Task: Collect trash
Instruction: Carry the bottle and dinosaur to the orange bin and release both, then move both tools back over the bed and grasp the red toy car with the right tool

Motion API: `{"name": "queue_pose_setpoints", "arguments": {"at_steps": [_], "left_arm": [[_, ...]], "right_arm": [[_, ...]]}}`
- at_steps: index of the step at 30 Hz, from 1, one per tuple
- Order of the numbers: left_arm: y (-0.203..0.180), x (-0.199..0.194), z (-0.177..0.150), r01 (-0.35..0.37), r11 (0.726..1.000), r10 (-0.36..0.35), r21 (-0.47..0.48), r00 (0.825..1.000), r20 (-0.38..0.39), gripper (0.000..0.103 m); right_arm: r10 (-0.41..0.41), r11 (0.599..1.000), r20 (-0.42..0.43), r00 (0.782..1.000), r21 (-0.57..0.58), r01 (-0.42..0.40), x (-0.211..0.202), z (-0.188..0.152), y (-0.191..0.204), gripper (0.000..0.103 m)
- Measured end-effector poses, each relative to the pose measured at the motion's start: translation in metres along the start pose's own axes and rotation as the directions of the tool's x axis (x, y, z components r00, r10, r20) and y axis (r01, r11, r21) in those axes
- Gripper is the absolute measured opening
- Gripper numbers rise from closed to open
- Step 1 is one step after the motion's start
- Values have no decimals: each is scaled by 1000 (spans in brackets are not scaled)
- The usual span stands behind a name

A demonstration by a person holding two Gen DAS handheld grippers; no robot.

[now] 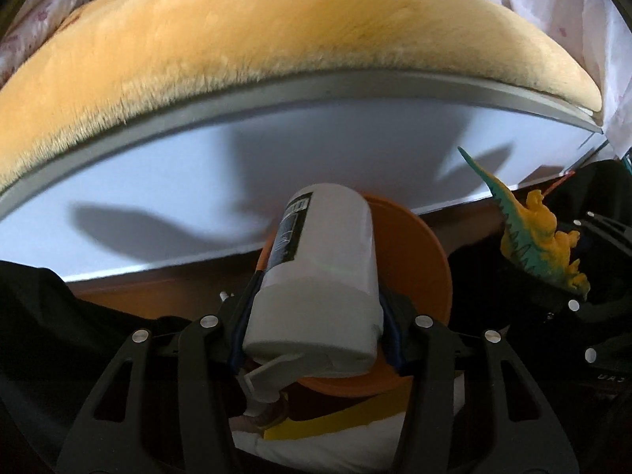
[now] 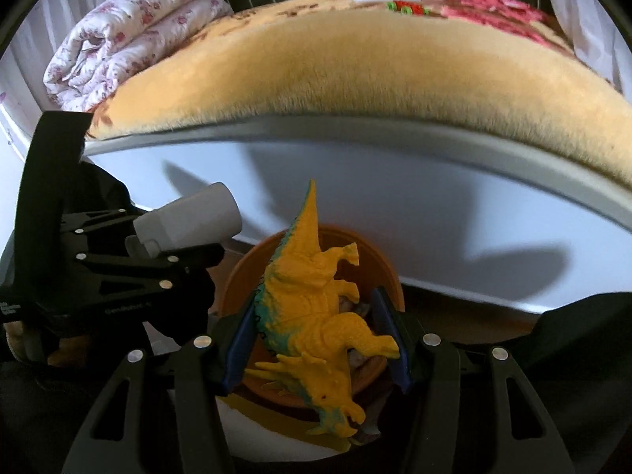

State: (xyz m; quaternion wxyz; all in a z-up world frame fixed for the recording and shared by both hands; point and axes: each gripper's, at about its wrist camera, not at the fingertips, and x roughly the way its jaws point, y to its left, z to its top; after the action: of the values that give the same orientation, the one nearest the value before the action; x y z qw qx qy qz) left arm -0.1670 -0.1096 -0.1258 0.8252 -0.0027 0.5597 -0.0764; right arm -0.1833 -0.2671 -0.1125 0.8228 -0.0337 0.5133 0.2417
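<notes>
In the left wrist view my left gripper [image 1: 322, 288] is shut on a white plastic bottle [image 1: 324, 252] with a black label, its cap end toward the camera. It hangs over an orange bowl [image 1: 418, 260]. My right gripper [image 2: 312, 298] is shut on a yellow and teal toy dinosaur [image 2: 316, 308], its blue pads [image 2: 241, 339] pressing the toy's back and legs above the same orange bowl [image 2: 379, 264]. Each gripper shows in the other's view: the dinosaur [image 1: 541, 245] to the right, the bottle [image 2: 193, 217] to the left.
A bed with a yellow plush blanket [image 2: 355, 79] and a white side panel [image 1: 177, 181] runs across just behind the bowl. A folded floral quilt [image 2: 130, 27] lies on its far left. Something white and yellow [image 1: 339, 422] sits beneath the bowl on a brown floor [image 1: 158, 292].
</notes>
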Motion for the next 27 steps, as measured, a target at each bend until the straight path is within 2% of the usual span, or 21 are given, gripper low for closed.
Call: {"name": "queue_pose_setpoints", "arguments": {"at_steps": [9, 11, 12, 18, 27], "left_arm": [[1, 13, -1, -13, 1000, 13, 9, 998, -56, 50], [1, 18, 0, -21, 1000, 22, 10, 997, -78, 69], [2, 19, 1, -25, 1000, 25, 8, 996, -83, 78], [10, 15, 1, -11, 1000, 9, -25, 997, -77, 78], [7, -18, 6, -40, 999, 40, -1, 998, 41, 78]], "right_arm": [[5, 1000, -50, 999, 2, -5, 12, -1, -1, 57], [-8, 1000, -55, 998, 5, 9, 14, -1, -2, 76], [-16, 1000, -52, 999, 10, 16, 14, -1, -2, 77], [-15, 998, -18, 1000, 62, 16, 1, -4, -15, 78], [-47, 999, 62, 997, 14, 46, -31, 10, -11, 78]]}}
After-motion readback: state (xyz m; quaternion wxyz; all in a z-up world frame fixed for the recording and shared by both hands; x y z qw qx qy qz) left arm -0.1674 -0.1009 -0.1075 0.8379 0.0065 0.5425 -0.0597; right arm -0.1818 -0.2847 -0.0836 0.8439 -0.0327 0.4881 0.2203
